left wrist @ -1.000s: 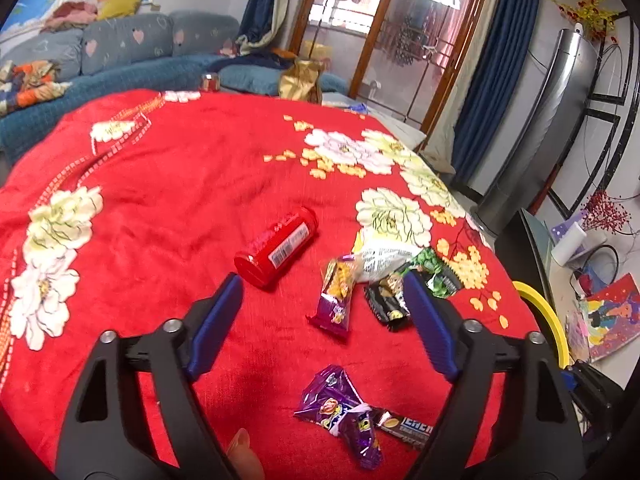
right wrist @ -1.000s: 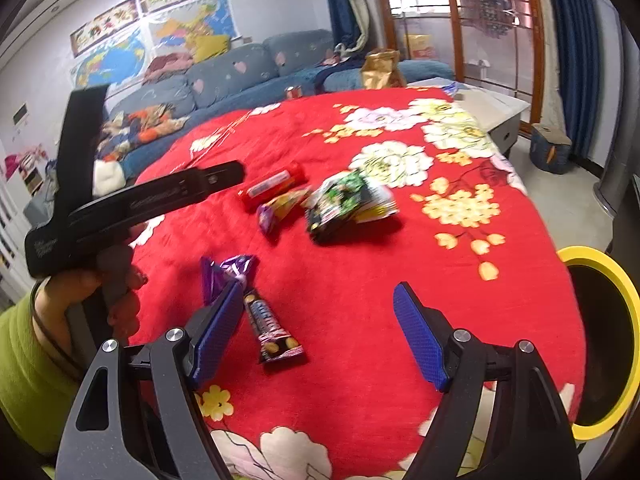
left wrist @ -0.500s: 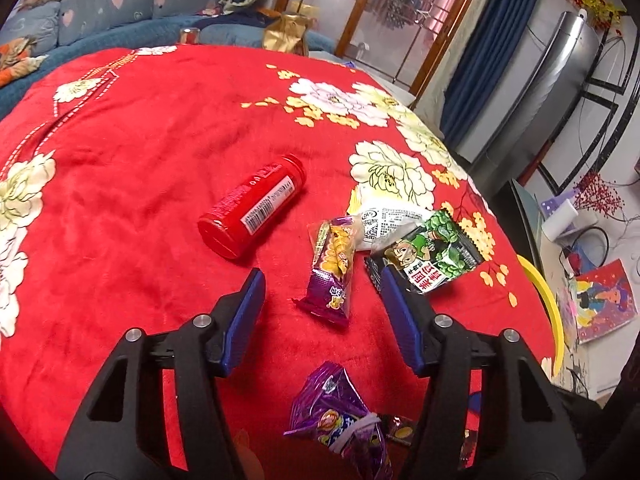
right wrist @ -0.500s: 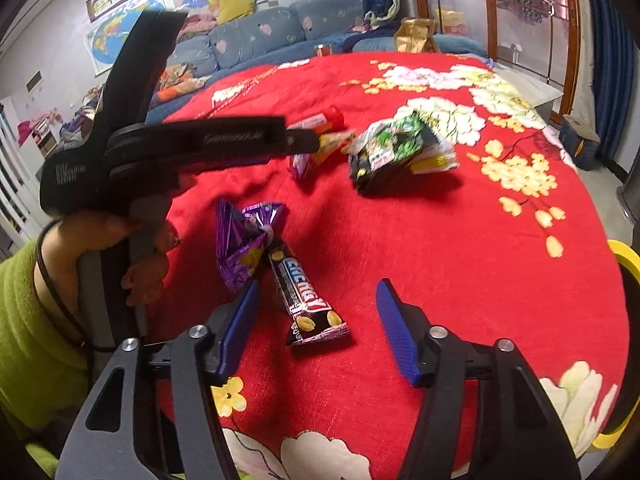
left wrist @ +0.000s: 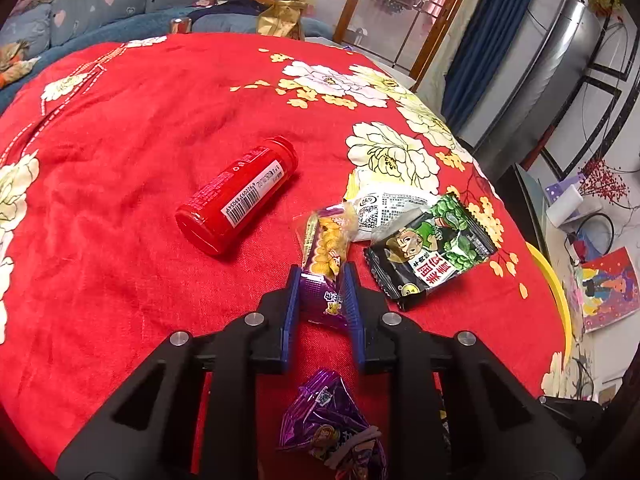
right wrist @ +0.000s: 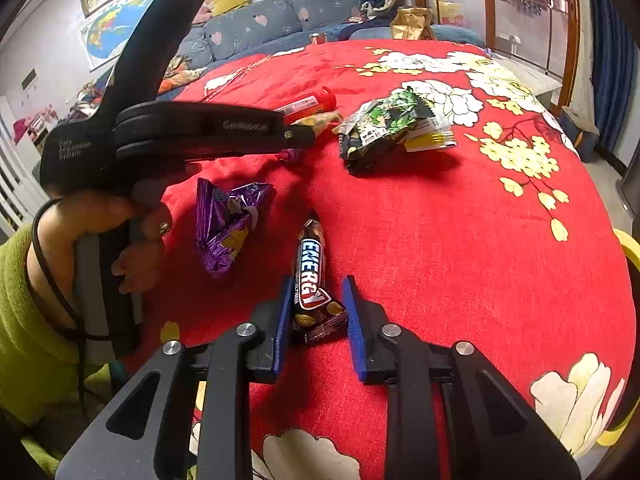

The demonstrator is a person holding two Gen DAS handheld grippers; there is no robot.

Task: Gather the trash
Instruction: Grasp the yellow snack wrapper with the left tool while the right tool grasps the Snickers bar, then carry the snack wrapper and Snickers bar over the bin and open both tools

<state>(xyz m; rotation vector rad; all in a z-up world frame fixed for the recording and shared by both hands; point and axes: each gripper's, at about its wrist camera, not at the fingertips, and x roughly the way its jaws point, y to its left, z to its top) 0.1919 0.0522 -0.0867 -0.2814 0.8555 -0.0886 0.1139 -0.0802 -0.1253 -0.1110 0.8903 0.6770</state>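
On the red floral tablecloth (left wrist: 120,128) lies scattered trash. My left gripper (left wrist: 321,280) is closing, and its blue pads press the near end of a purple and yellow snack packet (left wrist: 326,248). My right gripper (right wrist: 317,286) is closing around the near end of a brown energy bar (right wrist: 311,264), with its pads at the wrapper's edges. A red bottle (left wrist: 240,196) lies on its side to the left of the packet. A green and black snack bag (left wrist: 432,252) rests on a white packet (left wrist: 384,204) at the right. A crumpled purple wrapper (right wrist: 228,228) lies between the two grippers.
A person's hand (right wrist: 120,220) in a green sleeve holds the left tool at the left of the right wrist view. A yellow-rimmed bin (left wrist: 556,292) stands past the table's right edge. A sofa (left wrist: 100,4) and glass doors lie beyond the table.
Both grippers have come down toward the cloth and their jaws have narrowed from wide apart. The left now has the snack packet between its pads, the right the energy bar.
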